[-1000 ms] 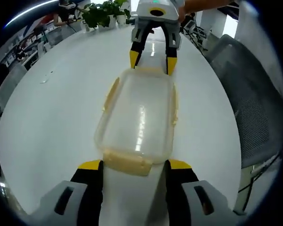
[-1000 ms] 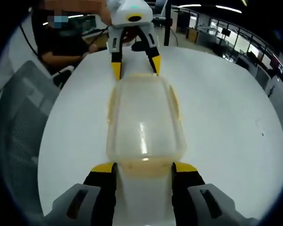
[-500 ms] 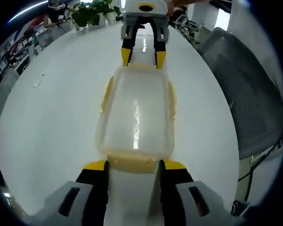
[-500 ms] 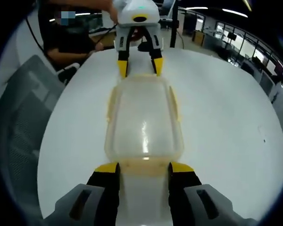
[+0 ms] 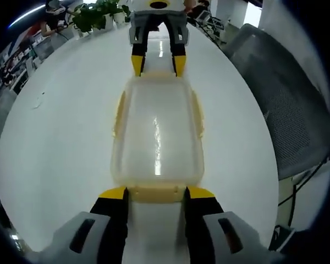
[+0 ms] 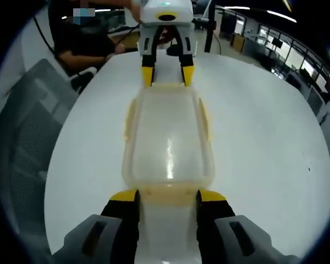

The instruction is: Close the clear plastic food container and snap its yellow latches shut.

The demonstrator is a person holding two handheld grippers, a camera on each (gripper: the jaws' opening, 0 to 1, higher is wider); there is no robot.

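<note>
Left gripper view shows the food container [image 5: 157, 132] lying lengthwise on the white table [image 5: 60, 137], its clear lid seated on the base. We find the near yellow end latch [image 5: 157, 192] sitting just between the yellow tips of the left hand-held gripper [image 5: 157, 193], whose jaws stand open about the latch's width and grip nothing. Over the last second the container has drawn straighter and more central in this view, and the opposite gripper has lined up squarely on the far end; we read this as both tools aligning on the end latches.

Right gripper view gives the mirror case: the container [image 6: 168, 140] runs away from the right hand-held gripper [image 6: 168, 195], its jaws likewise open and empty, with its own end latch [image 6: 168, 192] lodged between the tips. The long side latches [image 6: 130, 118] appear to flare slightly outward, so we judge them not yet snapped. We cannot tell whether either end latch is clicked home.

Beyond the table we note a grey mesh chair [image 5: 286, 110], potted plants [image 5: 96, 14] and a seated person [image 6: 80, 41].
</note>
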